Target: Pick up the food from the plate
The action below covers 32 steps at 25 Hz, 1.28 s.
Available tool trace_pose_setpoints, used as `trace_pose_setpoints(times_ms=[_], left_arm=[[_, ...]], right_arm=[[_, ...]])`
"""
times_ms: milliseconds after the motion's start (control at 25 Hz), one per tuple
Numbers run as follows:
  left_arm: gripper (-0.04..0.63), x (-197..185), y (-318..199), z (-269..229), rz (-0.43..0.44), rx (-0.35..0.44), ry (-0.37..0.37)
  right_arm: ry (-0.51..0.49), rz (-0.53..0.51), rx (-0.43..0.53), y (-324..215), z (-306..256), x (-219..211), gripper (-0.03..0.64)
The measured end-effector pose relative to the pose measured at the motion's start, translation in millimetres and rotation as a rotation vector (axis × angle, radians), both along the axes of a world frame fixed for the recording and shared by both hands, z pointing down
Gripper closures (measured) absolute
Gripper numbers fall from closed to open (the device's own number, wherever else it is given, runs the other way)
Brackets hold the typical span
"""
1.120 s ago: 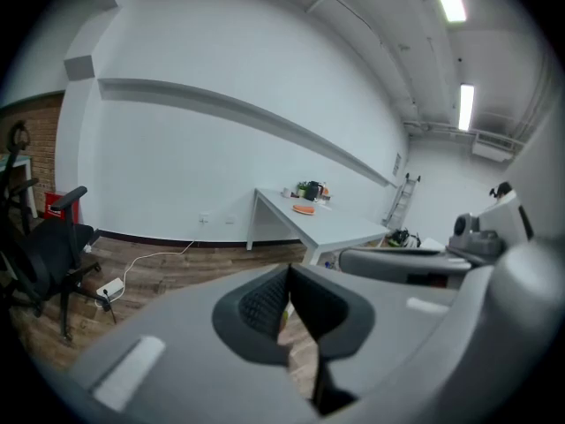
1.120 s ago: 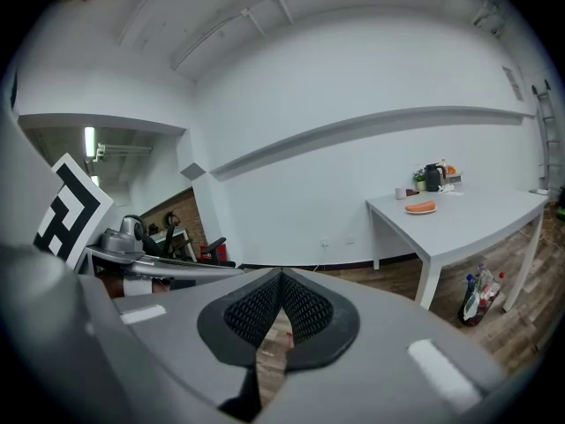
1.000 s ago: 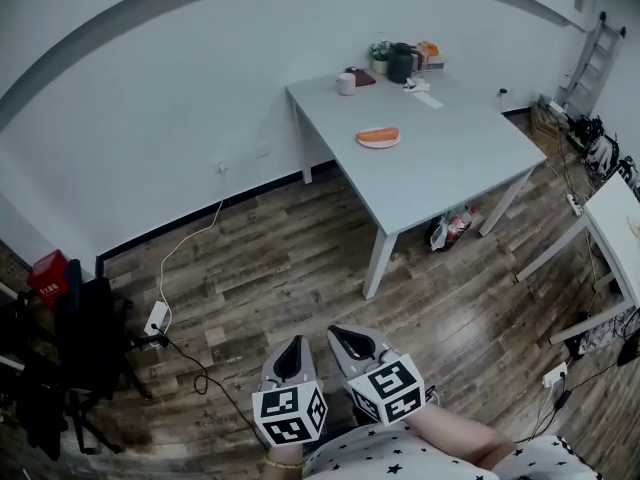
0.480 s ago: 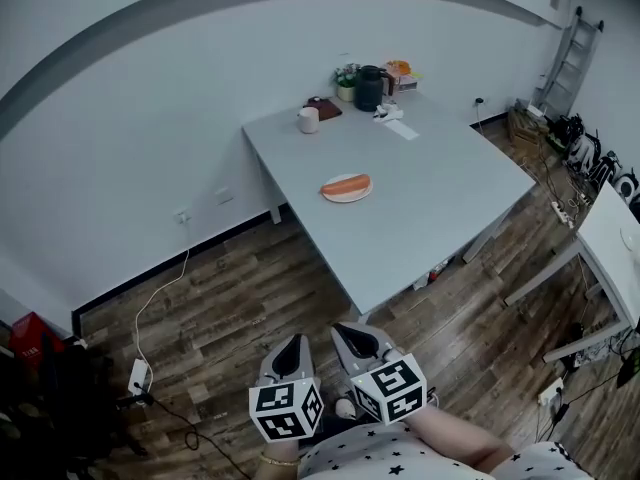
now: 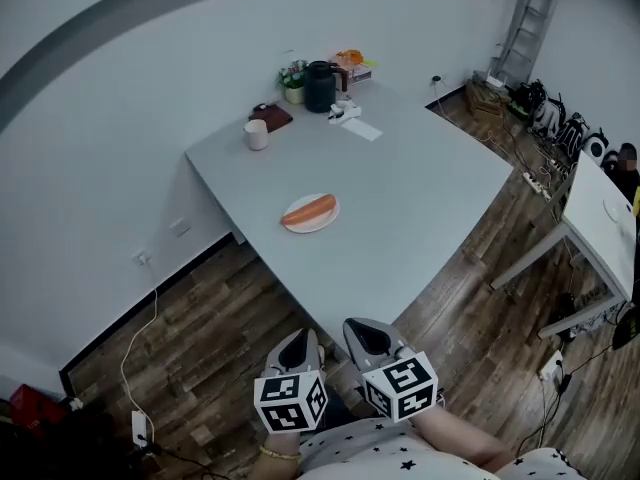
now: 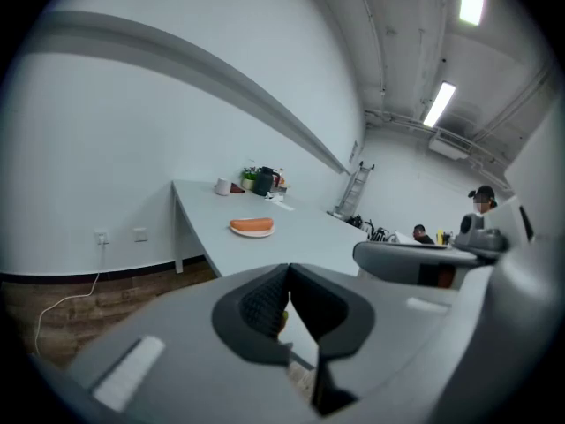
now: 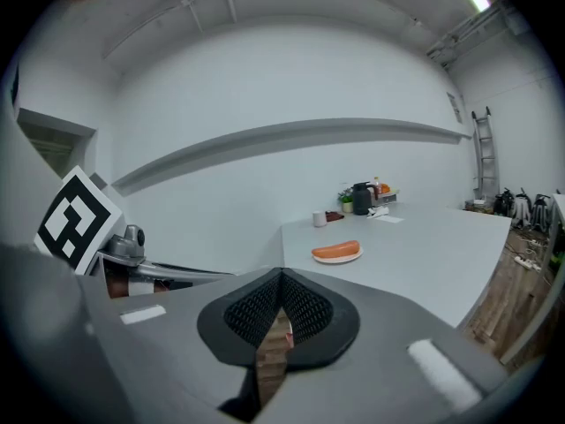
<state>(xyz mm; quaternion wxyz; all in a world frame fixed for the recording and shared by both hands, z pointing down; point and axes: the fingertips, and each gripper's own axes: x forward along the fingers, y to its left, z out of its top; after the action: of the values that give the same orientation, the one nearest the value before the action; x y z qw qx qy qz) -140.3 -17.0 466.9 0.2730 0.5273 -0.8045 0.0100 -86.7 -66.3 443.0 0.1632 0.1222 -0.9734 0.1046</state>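
Both grippers are held low before the person, over the wood floor [image 5: 210,338] and short of the table's near corner. In its own view the left gripper [image 6: 289,269] is seen with its jaws pressed together and nothing between them. The right gripper [image 7: 281,276] is likewise closed and empty, and only floorboards are seen through the slit below its tips. A sausage [image 5: 309,209] lies on a small white plate [image 5: 324,222] on the grey table [image 5: 430,178], well apart from both grippers. The tabletop is laid out most fully in the head view, where a white mug [image 5: 257,134], a black jug [image 5: 320,86] and a potted plant [image 5: 293,75] are grouped at the far end. People [image 6: 420,232] in the background and ceiling strip lights [image 6: 439,104] are shown only in the left gripper view. The left gripper's marker cube [image 7: 71,215] is caught at the left edge of the right gripper view.
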Motion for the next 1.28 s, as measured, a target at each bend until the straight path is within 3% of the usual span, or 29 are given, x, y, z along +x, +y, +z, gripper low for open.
trace_pose_setpoints(times_ms=[280, 480, 840, 960, 1160, 1280], left_arm=[[0.588, -72.2, -91.7, -5.0, 0.213, -0.024, -0.037], [0.588, -114.7, -142.4, 4.3, 0.344, -0.079, -0.073], [0.586, -192.7, -239.3, 62.5, 0.726, -0.299, -0.325], [0.389, -204.6, -266.6, 94.5, 0.882, -0.423, -0.351], [0.353, -210.6, -306.5, 134.1, 1.024, -0.565, -0.392], [0.35, -208.1, -323.7, 152.5, 1.099, -0.627, -0.37]], right_arm=[[0.018, 0.142, 0.007, -84.6, -4.0, -72.7, 0.621], [0.026, 0.248, -0.026, -129.6, 1.6, -101.9, 0.621], [0.077, 0.387, -0.115, -177.3, 30.4, -114.4, 0.62], [0.096, 0.429, -0.133, -183.9, 38.2, -109.3, 0.62], [0.113, 0.504, -0.151, -191.5, 45.4, -98.8, 0.621], [0.121, 0.526, -0.15, -196.1, 46.6, -97.6, 0.62]])
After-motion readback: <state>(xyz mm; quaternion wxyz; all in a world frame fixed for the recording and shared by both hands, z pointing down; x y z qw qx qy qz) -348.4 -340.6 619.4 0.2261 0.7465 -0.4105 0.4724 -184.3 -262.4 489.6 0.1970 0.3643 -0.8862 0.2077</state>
